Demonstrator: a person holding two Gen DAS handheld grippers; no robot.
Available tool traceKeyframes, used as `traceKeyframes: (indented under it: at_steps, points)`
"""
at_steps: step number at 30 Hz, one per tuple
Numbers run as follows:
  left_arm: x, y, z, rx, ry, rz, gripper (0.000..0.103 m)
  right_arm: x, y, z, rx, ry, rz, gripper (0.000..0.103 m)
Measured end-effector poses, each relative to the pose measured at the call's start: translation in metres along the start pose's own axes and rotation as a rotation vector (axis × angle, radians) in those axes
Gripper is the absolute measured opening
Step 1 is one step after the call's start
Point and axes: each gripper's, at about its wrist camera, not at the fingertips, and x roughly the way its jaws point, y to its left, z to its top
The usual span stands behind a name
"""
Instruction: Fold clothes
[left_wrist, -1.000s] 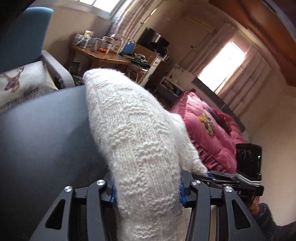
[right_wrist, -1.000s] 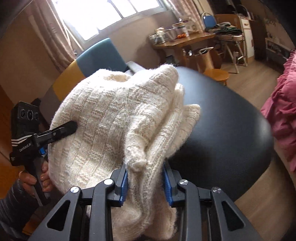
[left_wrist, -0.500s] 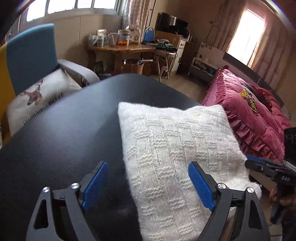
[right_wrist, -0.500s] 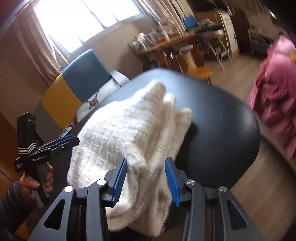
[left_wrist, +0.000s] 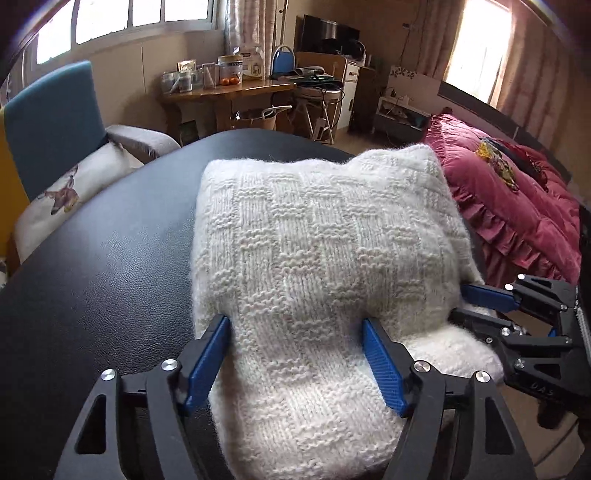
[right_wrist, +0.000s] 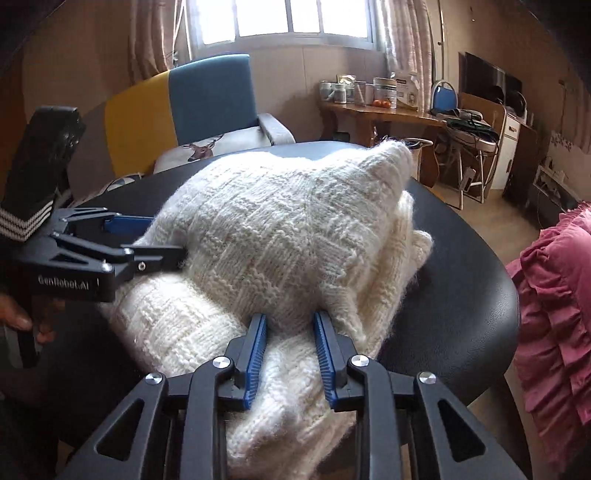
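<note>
A cream knitted sweater (left_wrist: 317, 236) lies folded in a thick bundle on the round black table (left_wrist: 110, 258). My left gripper (left_wrist: 293, 323) has its jaws closing on the near edge, and the blue pads (left_wrist: 207, 358) pinch the knit narrower between them. In the right wrist view the sweater (right_wrist: 280, 229) bulges up, and my right gripper (right_wrist: 290, 316) is closing on a fold at its near side, pads pressed into the wool. Each gripper shows in the other's view: the right gripper (left_wrist: 460, 302) at the bundle's right side, the left gripper (right_wrist: 166, 238) at its left, with a hand (right_wrist: 18, 314) on its handle.
A blue and yellow armchair (right_wrist: 210, 92) with a deer cushion (left_wrist: 66, 192) stands behind the table. A wooden desk (left_wrist: 229, 92) with jars is further back. A pink ruffled bedspread (left_wrist: 517, 206) lies close to the table's right edge (right_wrist: 509, 295).
A second ago both grippers held the sweater raised. The left jaws then opened wide over the laid-down bundle and now close on it again. The right jaws loosened, then tightened. Both hands sank.
</note>
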Motion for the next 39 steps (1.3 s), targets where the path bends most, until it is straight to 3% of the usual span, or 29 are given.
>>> traceKeyframes:
  at_steps: [3, 5, 7, 9, 13, 16, 18, 21, 27, 33, 39]
  points:
    - [-0.010, 0.011, 0.004, -0.088, -0.016, -0.038, 0.075, 0.001, 0.006, 0.005, -0.016, -0.022, -0.021, 0.027]
    - [-0.024, 0.018, 0.006, -0.144, -0.033, -0.025, 0.079, -0.003, 0.007, 0.010, 0.009, -0.022, -0.012, 0.028]
    - [-0.046, 0.021, 0.004, -0.169, -0.070, 0.015, 0.088, -0.015, 0.008, 0.017, 0.077, -0.016, -0.002, 0.030]
    - [-0.070, 0.021, 0.002, -0.178, -0.109, 0.060, 0.098, -0.037, 0.011, 0.021, 0.148, -0.071, 0.024, 0.036]
    - [-0.111, 0.013, -0.006, -0.154, -0.146, 0.205, 0.103, -0.060, 0.039, 0.034, 0.135, -0.103, 0.032, 0.036]
    - [-0.132, 0.014, -0.012, -0.183, -0.156, 0.235, 0.103, -0.060, 0.063, 0.043, 0.078, -0.072, 0.010, 0.036]
    - [-0.145, 0.010, -0.015, -0.169, -0.169, 0.280, 0.103, -0.061, 0.075, 0.045, 0.065, -0.065, 0.016, 0.036]
    - [-0.160, 0.004, -0.017, -0.142, -0.182, 0.287, 0.103, -0.063, 0.090, 0.043, 0.063, -0.059, 0.026, 0.036]
    - [-0.188, 0.001, -0.021, -0.192, -0.254, 0.333, 0.103, -0.061, 0.101, 0.049, 0.092, -0.044, -0.025, 0.036]
    - [-0.195, -0.001, -0.023, -0.151, -0.263, 0.391, 0.103, -0.064, 0.111, 0.059, 0.078, -0.059, -0.054, 0.036]
    - [-0.194, -0.001, -0.020, -0.157, -0.258, 0.344, 0.103, -0.056, 0.112, 0.058, 0.057, -0.040, -0.043, 0.036]
